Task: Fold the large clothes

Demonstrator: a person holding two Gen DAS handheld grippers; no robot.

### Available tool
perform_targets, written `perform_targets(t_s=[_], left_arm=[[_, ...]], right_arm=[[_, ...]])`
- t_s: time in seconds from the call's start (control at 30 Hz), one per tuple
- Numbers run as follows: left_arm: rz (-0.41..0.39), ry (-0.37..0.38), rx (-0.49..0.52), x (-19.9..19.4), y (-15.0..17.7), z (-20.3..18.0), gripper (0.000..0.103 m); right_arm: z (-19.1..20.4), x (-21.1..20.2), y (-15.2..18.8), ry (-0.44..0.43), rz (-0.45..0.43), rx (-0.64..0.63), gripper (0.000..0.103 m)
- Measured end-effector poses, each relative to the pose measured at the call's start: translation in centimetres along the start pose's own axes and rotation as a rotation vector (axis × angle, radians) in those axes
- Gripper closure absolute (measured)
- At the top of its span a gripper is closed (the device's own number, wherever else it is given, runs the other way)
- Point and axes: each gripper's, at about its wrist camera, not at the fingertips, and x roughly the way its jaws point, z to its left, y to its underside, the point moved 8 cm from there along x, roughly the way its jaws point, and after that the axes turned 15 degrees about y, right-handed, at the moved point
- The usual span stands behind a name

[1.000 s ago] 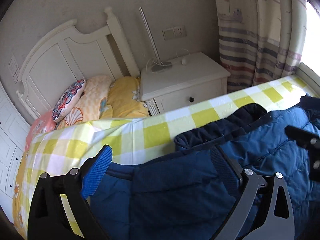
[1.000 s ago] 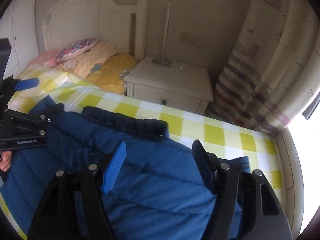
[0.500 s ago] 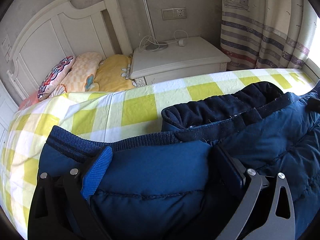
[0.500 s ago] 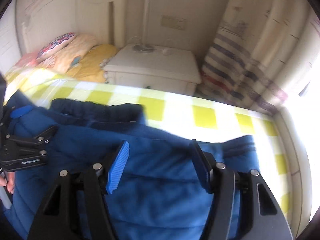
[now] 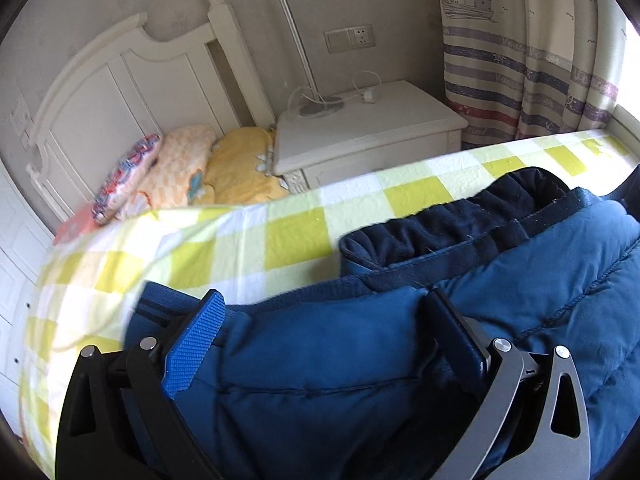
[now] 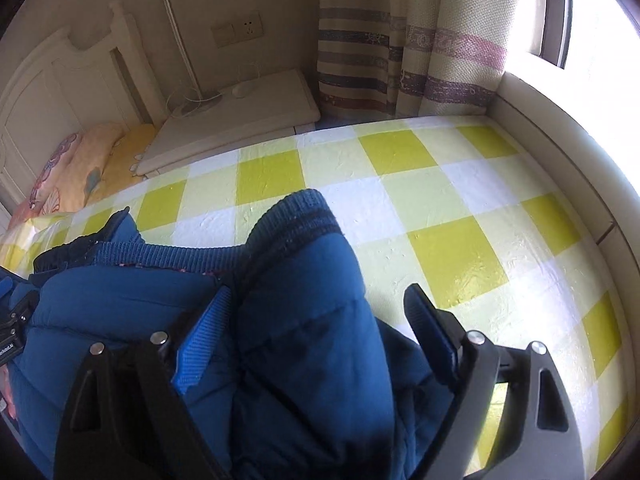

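Observation:
A padded blue jacket (image 5: 560,280) with a dark fleece collar (image 5: 460,220) lies on the yellow-checked bed sheet (image 5: 288,240). My left gripper (image 5: 324,320) is closed on a thick fold near the ribbed hem, and the fabric bulges between its pads. In the right wrist view a sleeve (image 6: 304,280) with a ribbed cuff (image 6: 296,216) lies on the sheet (image 6: 440,200). My right gripper (image 6: 320,312) straddles the sleeve. Its jaws are opening, and the right finger (image 6: 424,320) stands apart from the fabric. The left gripper's body (image 6: 12,320) shows at the left edge.
A white bedside table (image 5: 368,132) with a thin lamp (image 5: 296,40) and cable stands beyond the bed. Pillows (image 5: 180,168) lean on the white headboard (image 5: 100,92). A striped curtain (image 5: 520,60) hangs at right. A padded ledge (image 6: 560,128) below a bright window borders the bed.
My right gripper swung right and down, rolled, and its jaws widened; the sleeve cuff now lies flat on the sheet. The left gripper lowered the jacket hem onto the bed.

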Motion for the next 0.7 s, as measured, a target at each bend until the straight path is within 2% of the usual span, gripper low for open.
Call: perform_targets(t_s=[0.07, 0.1, 0.17, 0.23, 0.27, 0.33, 0.43, 0.53, 0.57, 0.63, 0.7], left_arm=[[-0.022, -0.045, -0.062, -1.1, 0.2, 2.8, 0.004], [-0.017, -0.032, -0.135, -1.1, 0.7, 4.8, 0.004], [0.052, 0.023, -0.315, 0.2, 2.9, 8.6, 0.004], [0.111, 0.156, -0.447, 1.8, 4.8, 10.0, 0.004], [0.116, 0.19, -0.486, 2.1, 5.1, 10.3, 0.004], [0.116, 0.171, -0.476, 2.2, 5.2, 10.1, 0.004], [0.099, 0.088, -0.424, 1.7, 5.1, 9.7, 0.004], [0.093, 0.039, -0.429, 1.3, 5.3, 10.1, 0.004], [0.095, 0.033, -0.432, 1.3, 5.3, 10.3, 0.004], [0.1, 0.028, -0.428, 1.3, 5.3, 10.3, 0.004], [0.103, 0.017, -0.42, 1.3, 5.2, 10.3, 0.004]], right_arm=[[-0.1, 0.0, -0.1, -0.003, 0.0, 0.005, 0.017], [-0.2, 0.2, -0.2, -0.008, 0.002, 0.009, 0.017], [-0.3, 0.3, -0.2, -0.014, 0.006, 0.012, 0.017], [-0.4, 0.3, -0.2, -0.02, 0.009, 0.013, 0.017], [-0.4, 0.3, -0.2, -0.021, 0.01, 0.014, 0.017], [-0.4, 0.3, -0.2, -0.018, 0.008, 0.015, 0.016], [-0.5, 0.1, -0.3, -0.005, -0.002, 0.014, 0.014], [-0.5, -0.7, -0.5, 0.031, -0.017, -0.007, 0.014], [-0.6, -1.4, -0.8, 0.068, -0.034, -0.018, 0.014], [-0.1, -4.2, -1.4, 0.119, -0.124, -0.053, 0.014], [1.9, -7.5, -1.9, 0.087, -0.221, -0.109, 0.014]])
